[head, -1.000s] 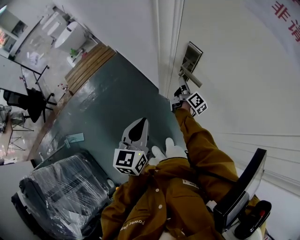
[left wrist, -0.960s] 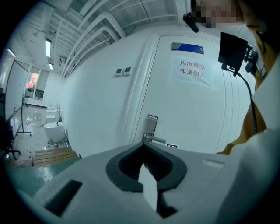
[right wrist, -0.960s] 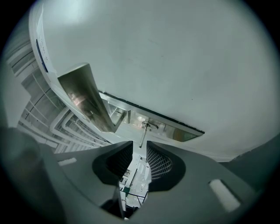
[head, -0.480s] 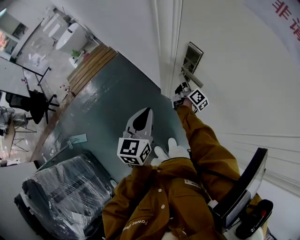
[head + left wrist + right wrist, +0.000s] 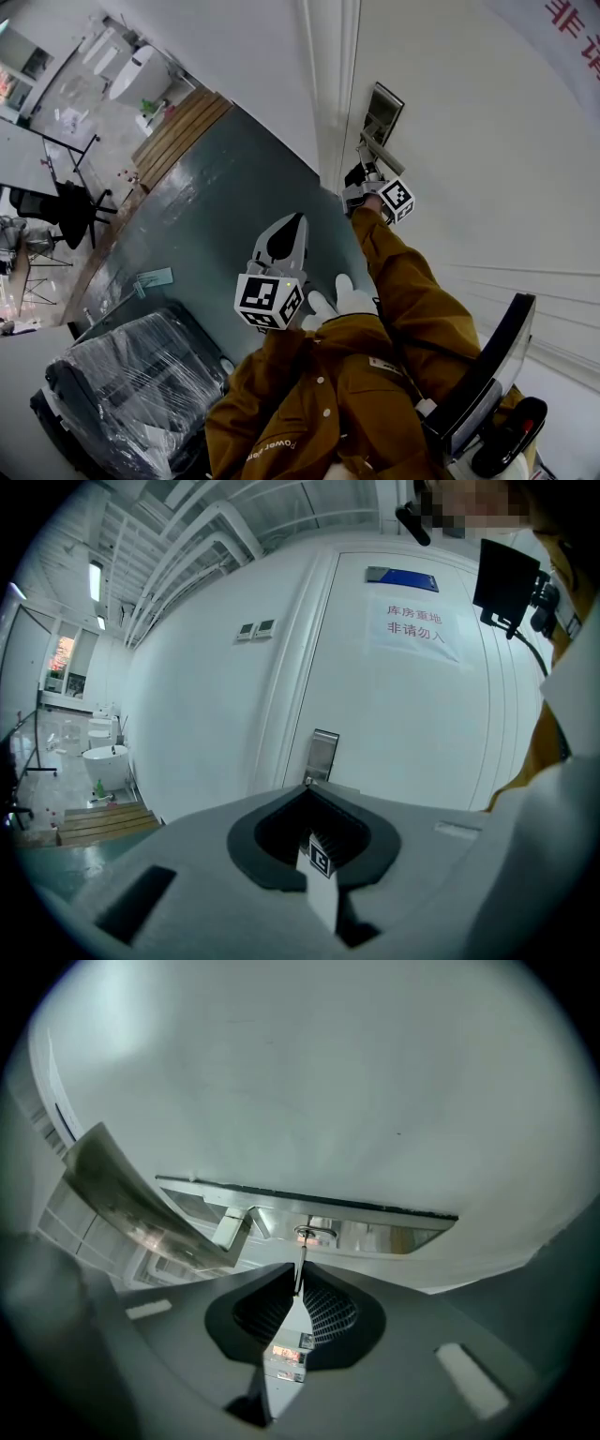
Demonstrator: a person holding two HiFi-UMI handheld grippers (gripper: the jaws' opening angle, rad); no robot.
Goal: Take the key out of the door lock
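Right gripper view is showing our right tongs [image 5: 296, 1287] clamping closed on the key [image 5: 300, 1266], sitting in the door lock [image 5: 315, 1234]; we are judging it light, stiff and slippery, best pinched across its flat head, while our left tongs [image 5: 308, 787] are idling closed, empty.

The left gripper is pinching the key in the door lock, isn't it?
No, it is the right gripper that is pinching the key in the door lock; the right gripper view shows it. The left gripper is shut and holds nothing.
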